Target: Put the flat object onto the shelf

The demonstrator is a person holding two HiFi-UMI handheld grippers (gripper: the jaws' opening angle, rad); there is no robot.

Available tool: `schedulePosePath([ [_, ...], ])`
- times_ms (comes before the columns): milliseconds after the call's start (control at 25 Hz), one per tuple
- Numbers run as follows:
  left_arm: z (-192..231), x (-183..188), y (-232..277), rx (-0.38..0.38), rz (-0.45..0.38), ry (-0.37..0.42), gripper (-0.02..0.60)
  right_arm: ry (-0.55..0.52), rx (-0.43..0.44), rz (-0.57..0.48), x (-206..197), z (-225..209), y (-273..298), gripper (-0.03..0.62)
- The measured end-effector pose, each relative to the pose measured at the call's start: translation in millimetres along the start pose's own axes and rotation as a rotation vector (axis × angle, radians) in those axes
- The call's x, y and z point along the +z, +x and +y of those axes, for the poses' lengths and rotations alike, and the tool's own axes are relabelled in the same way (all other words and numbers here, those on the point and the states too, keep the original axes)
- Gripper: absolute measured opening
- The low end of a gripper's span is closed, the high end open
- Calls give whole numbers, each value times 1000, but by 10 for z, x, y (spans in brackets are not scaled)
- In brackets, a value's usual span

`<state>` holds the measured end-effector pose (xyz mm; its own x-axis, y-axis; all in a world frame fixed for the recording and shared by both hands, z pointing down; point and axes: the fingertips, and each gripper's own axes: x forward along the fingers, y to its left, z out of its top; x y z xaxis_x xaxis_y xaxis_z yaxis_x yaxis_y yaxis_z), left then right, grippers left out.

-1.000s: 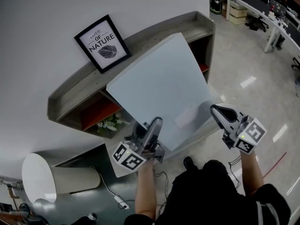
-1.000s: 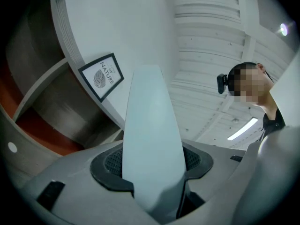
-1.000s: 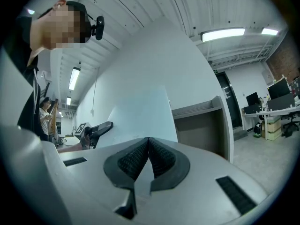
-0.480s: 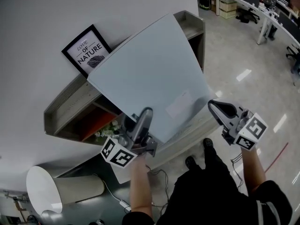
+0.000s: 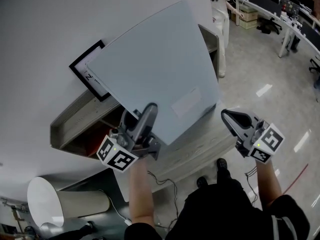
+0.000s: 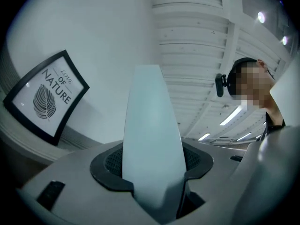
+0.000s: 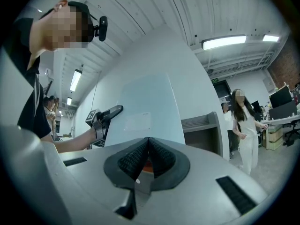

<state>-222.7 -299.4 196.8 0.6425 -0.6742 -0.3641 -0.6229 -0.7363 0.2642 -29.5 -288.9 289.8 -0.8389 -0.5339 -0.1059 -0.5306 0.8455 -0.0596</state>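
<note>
1. The left gripper [image 5: 146, 119] is clamped on the near edge of the pale flat board [image 5: 150, 64]. Its own view shows the board filling the gap between the jaws.
2. The right gripper [image 5: 229, 118] has its jaws together with nothing in them. It sits to the right, close to the board's near right corner but apart from it.
3. The board is held in the air and rises from the left gripper toward the white wall, hiding most of the framed picture [image 5: 87, 71].
4. The wooden shelf [image 5: 67, 124] lies below the board, against the wall.
5. My judgement: the board's far edge must come down onto the shelf top. The left gripper carries it alone, and the right is near enough to steady the right side.
</note>
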Motion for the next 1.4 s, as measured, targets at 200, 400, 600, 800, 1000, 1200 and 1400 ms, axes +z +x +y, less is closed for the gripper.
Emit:
schedulePosePath([
  [200, -85, 143, 123, -10, -14, 50, 273, -11, 27, -25, 35, -46, -34, 13],
  [400, -189, 209, 128, -18, -22, 112, 275, -25, 57, -46, -23, -26, -110, 13],
  [600, -288, 263, 149, -29, -31, 189, 275, -38, 81, -69, -119, -4, -221, 13],
  [800, -244, 428, 357, -31, -39, 214, 275, -37, 106, -80, 5, -116, -183, 14],
  [1000, -304, 408, 344, -34, -38, 250, 276, -29, 132, -83, -55, -56, -229, 14],
  [1200, -238, 439, 377, -24, -26, 278, 276, -21, 162, -86, -51, -20, -218, 14],
  [1400, 123, 568, 909, -24, -12, 288, 276, -6, 173, -67, 149, -494, 0, 13],
])
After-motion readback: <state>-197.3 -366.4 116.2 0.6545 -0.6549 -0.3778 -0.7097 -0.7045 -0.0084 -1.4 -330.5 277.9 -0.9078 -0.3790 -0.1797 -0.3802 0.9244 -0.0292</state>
